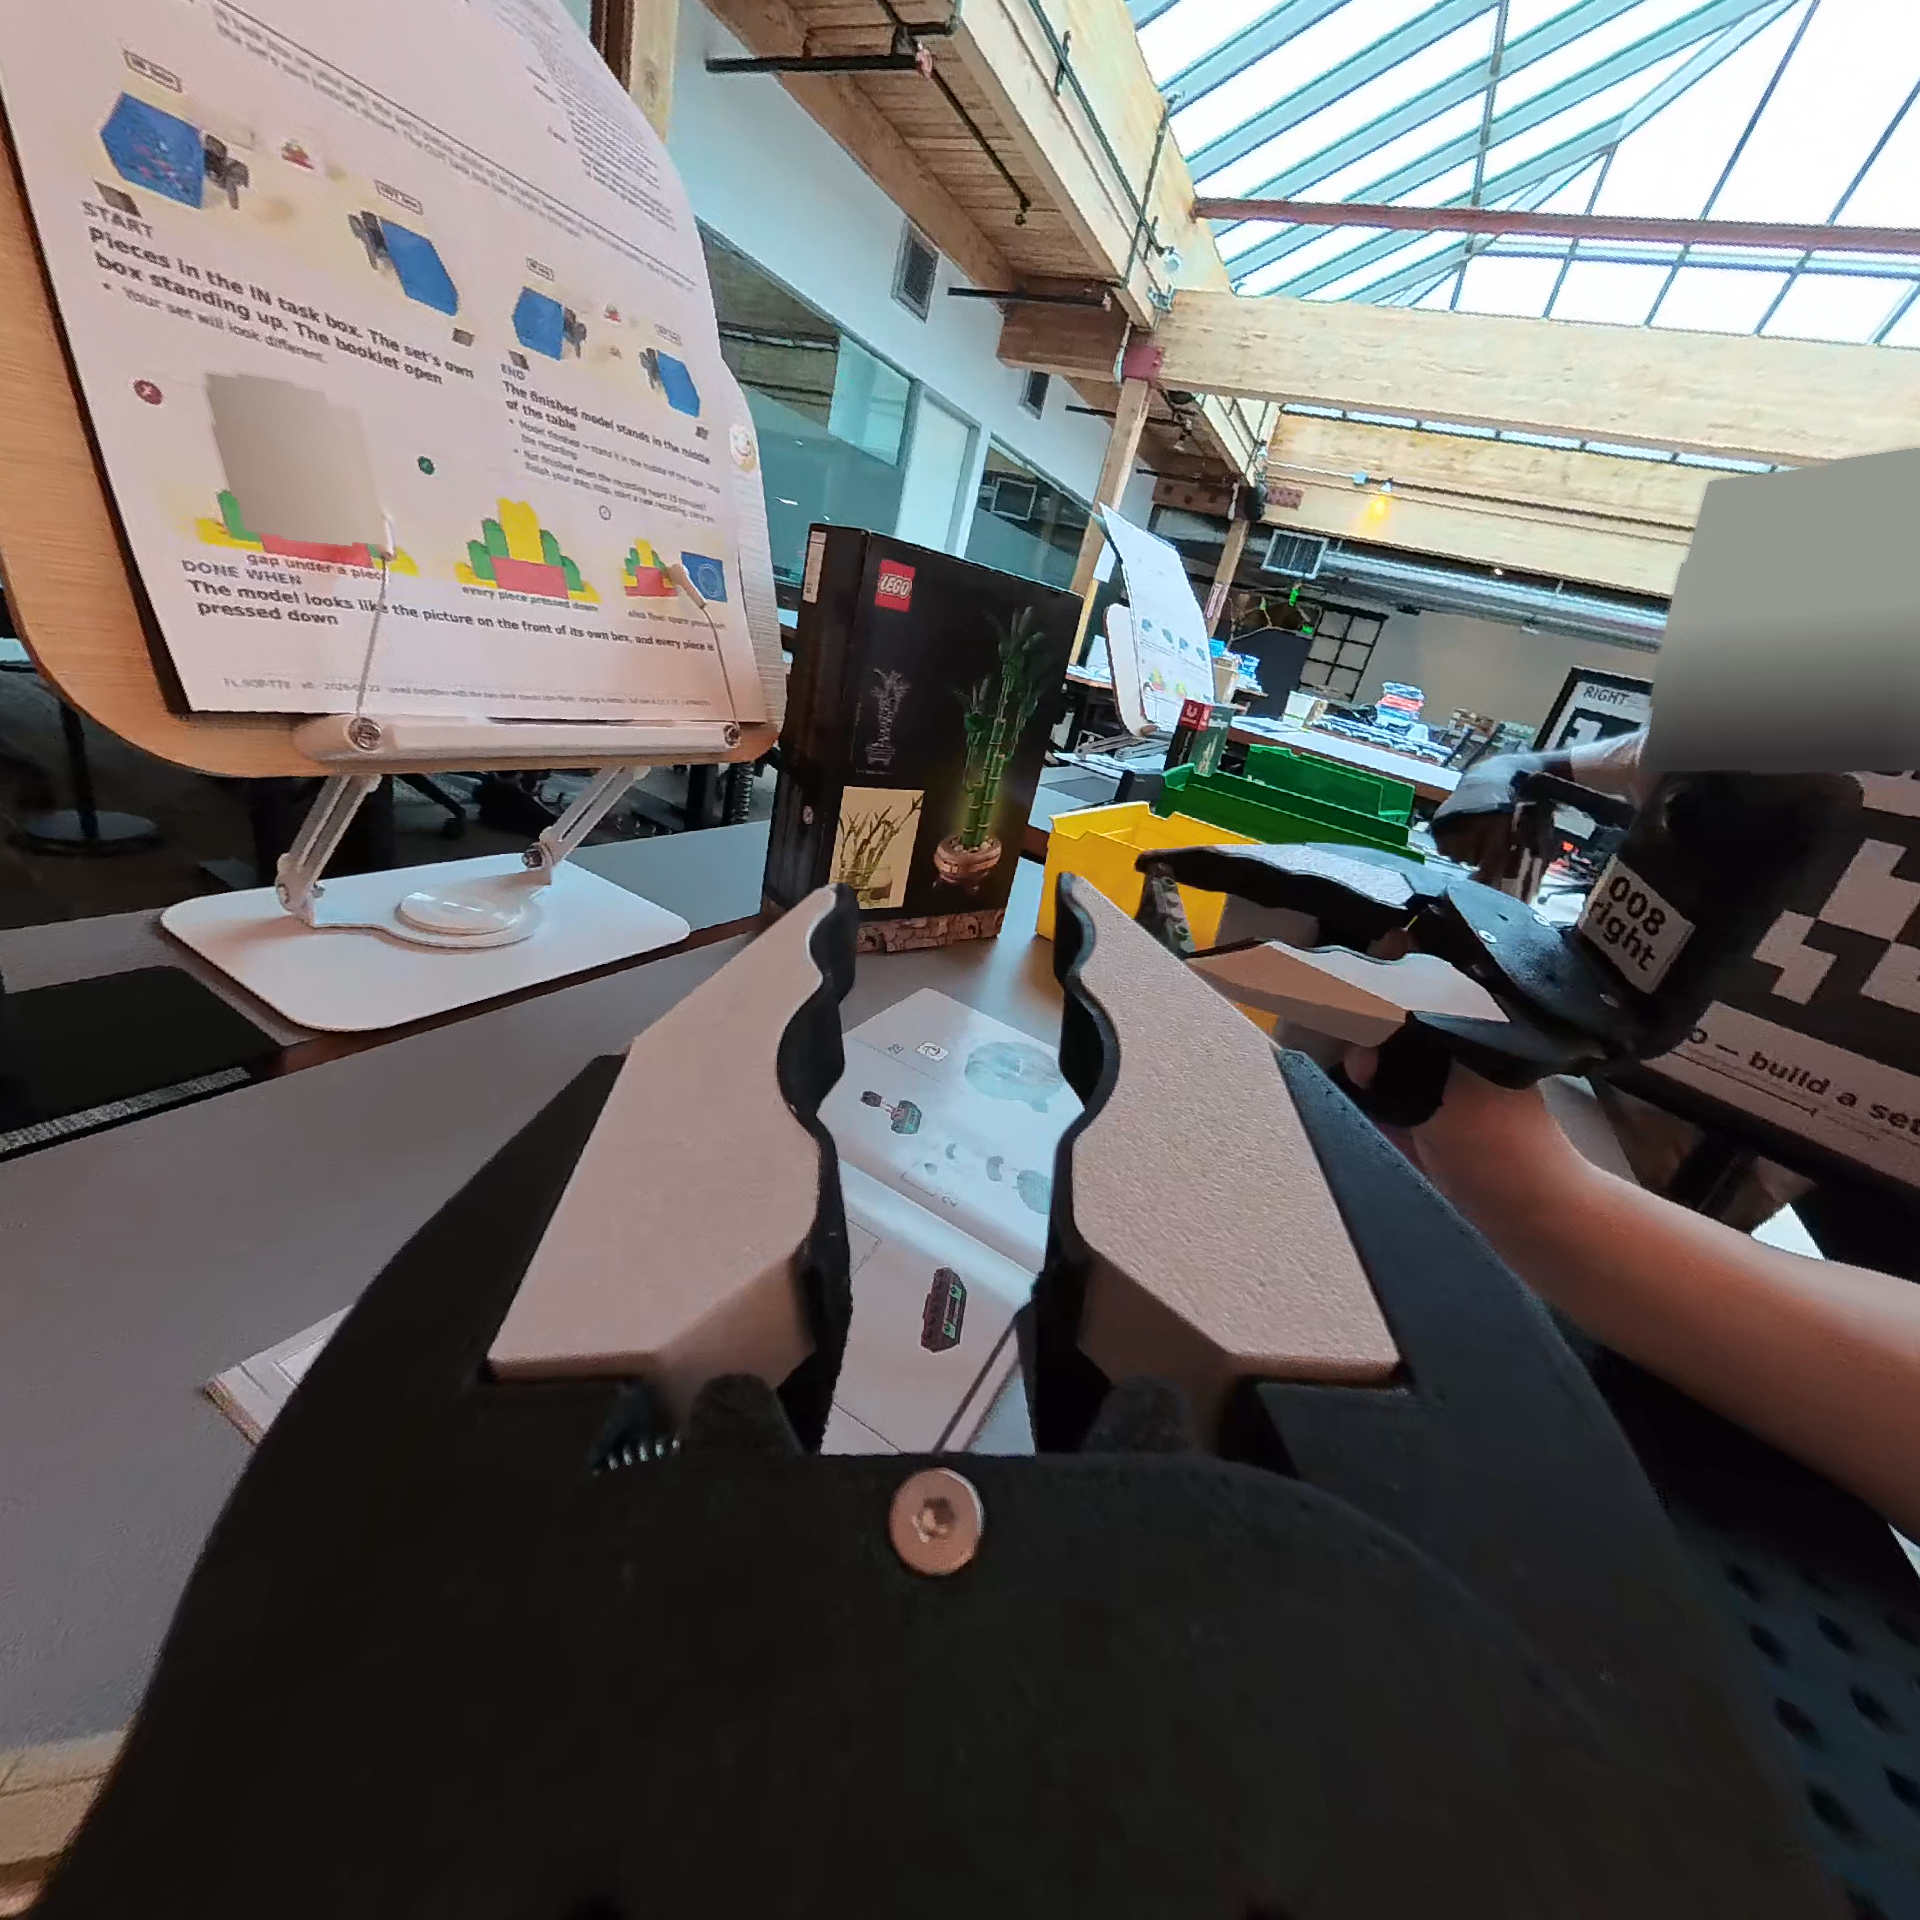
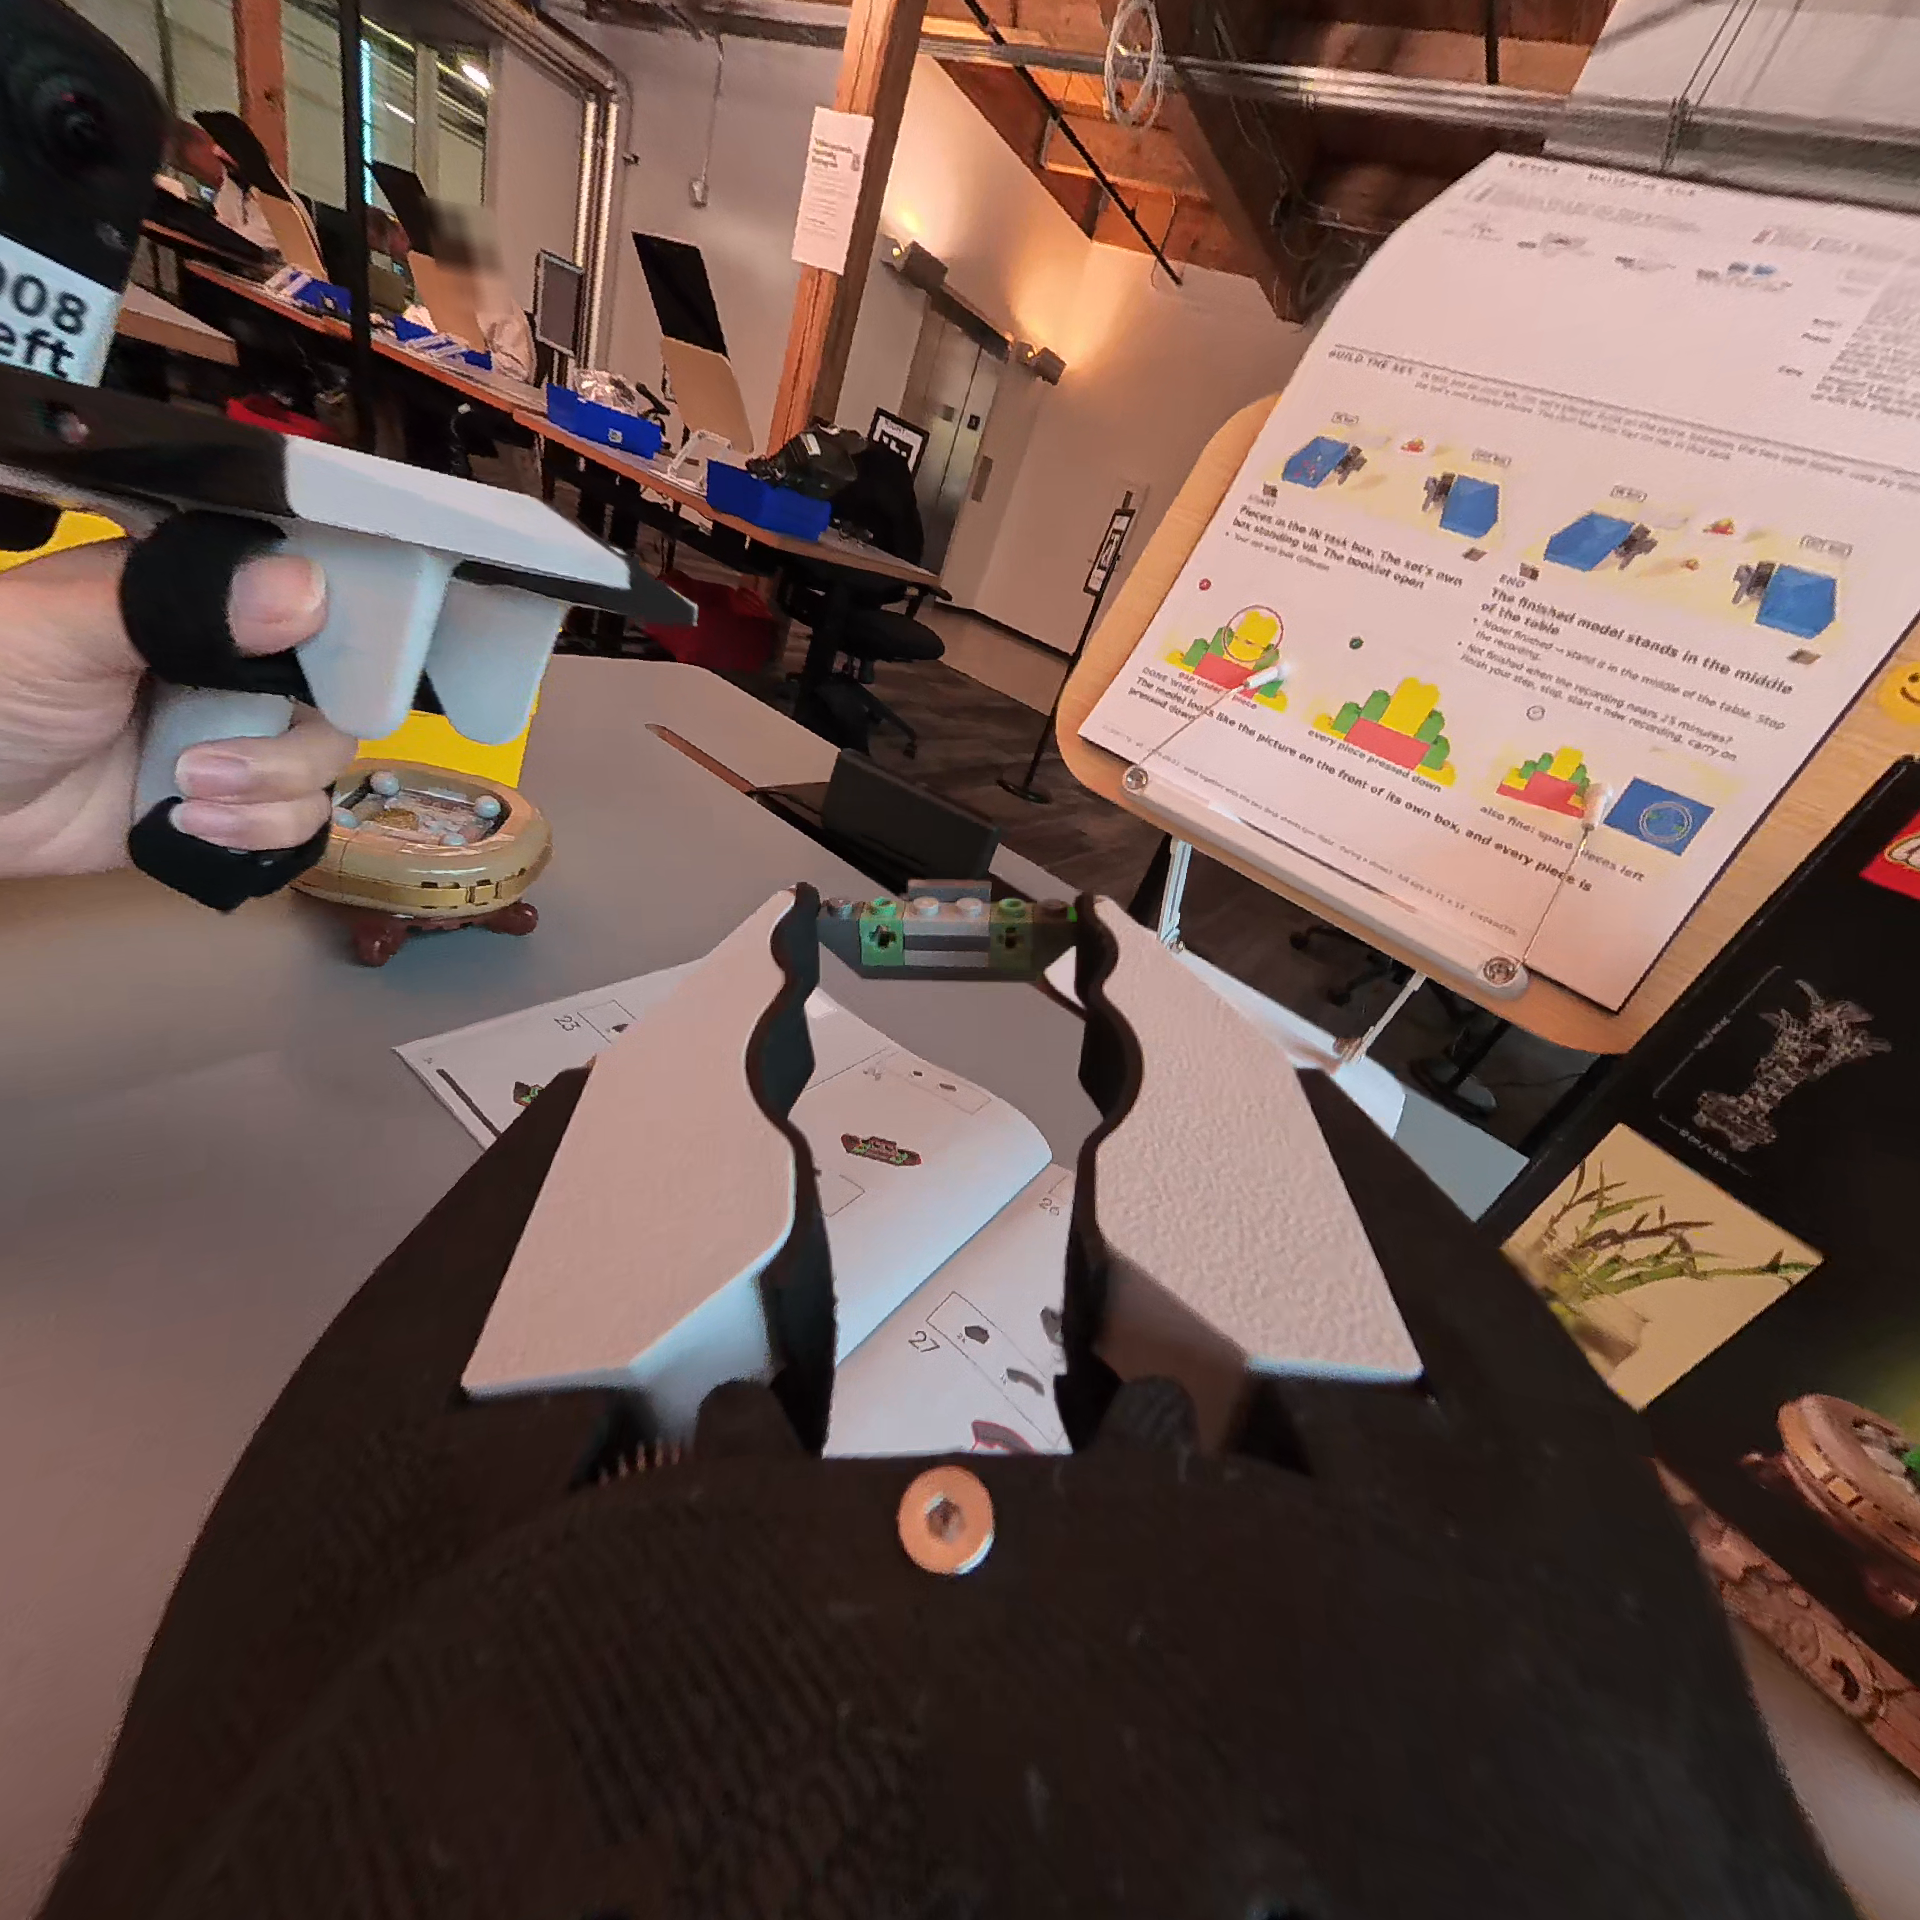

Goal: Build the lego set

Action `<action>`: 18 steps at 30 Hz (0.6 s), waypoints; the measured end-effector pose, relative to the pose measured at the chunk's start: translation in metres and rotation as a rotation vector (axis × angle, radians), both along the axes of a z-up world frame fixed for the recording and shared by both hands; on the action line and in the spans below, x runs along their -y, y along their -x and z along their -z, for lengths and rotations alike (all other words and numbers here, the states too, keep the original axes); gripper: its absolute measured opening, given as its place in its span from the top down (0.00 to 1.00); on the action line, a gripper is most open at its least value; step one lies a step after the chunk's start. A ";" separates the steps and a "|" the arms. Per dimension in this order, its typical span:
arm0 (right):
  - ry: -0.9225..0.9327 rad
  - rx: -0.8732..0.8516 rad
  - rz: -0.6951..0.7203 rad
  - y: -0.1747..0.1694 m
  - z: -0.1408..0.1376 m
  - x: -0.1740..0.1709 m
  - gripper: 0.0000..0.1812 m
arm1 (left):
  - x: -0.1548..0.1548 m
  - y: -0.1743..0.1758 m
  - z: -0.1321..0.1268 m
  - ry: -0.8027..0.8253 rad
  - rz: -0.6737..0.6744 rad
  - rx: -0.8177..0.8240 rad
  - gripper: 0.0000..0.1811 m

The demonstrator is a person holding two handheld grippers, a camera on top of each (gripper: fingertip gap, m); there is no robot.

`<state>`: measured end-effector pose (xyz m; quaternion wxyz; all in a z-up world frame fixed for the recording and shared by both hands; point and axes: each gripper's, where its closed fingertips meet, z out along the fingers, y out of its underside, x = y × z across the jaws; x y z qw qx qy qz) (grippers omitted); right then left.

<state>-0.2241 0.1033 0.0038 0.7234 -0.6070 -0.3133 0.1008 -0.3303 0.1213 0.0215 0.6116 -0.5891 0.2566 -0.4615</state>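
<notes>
Over at nine o'clock in your right wrist view, the tan lego pot base (image 2: 431,831) sits on the counter (image 2: 208,1091) on its brown feet, just under your left hand (image 2: 125,717). That one looks chunky and stable, so it should stay put while you press parts into it.

Your left claw (image 1: 951,914) hangs with its fingers apart and nothing between them, above the open instruction booklet (image 1: 956,1101).

Dead centre, twelve o'clock, your right claw (image 2: 945,914) is clamped on the small grey and green brick assembly (image 2: 945,935), pinched end to end at the very tips. It looks light and rigid, but those hard smooth plastic ends could slip or twist. It's several bricks joined, so I'd judge too hard a squeeze along its length might pop a seam. Take the long flat sides for a surer hold if you regrip.

At two o'clock stands the task sheet on its stand (image 2: 1507,623), and at four o'clock the upright black lego box (image 2: 1766,1195), well clear of the claws.
</notes>
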 end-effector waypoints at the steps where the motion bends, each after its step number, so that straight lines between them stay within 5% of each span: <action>1: -0.023 0.012 -0.007 0.002 -0.001 0.002 0.73 | 0.000 0.000 0.000 0.000 -0.001 0.002 0.80; 12: -0.103 0.168 0.021 0.012 0.004 0.006 0.73 | -0.003 0.000 0.004 -0.003 -0.019 -0.037 0.81; 18: -0.131 -0.001 0.196 -0.028 -0.020 -0.002 0.74 | -0.010 0.012 -0.001 -0.048 -0.119 -0.033 0.82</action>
